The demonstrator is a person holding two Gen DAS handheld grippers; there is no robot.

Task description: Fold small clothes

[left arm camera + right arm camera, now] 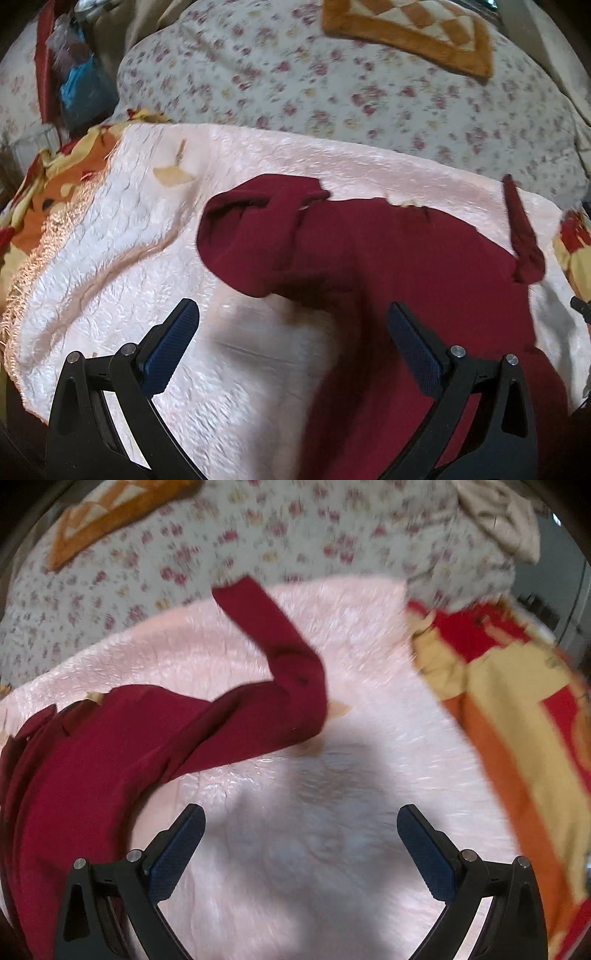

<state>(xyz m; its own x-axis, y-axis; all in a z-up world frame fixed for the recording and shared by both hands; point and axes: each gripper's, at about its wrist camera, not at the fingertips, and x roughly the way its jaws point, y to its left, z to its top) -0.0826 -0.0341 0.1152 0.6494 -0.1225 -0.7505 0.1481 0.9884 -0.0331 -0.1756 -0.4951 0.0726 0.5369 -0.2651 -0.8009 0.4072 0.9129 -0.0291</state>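
A dark red long-sleeved top (406, 266) lies spread on a pale pink textured cloth (129, 240). In the left wrist view its left sleeve (255, 225) is bent back over itself, and the other sleeve (521, 229) sticks up at the right. My left gripper (291, 314) is open and empty, just above the top's left edge. In the right wrist view the top (92, 757) lies at the left, one sleeve (280, 653) bent up and away. My right gripper (301, 819) is open and empty over the pink cloth (369, 720), right of the top.
A floral quilt (332, 85) lies behind the pink cloth, with an orange checked mat (413, 33) on it. A red, yellow and orange blanket (517, 701) lies to the right, and also at the left (48, 184). Bags (77, 74) stand far left.
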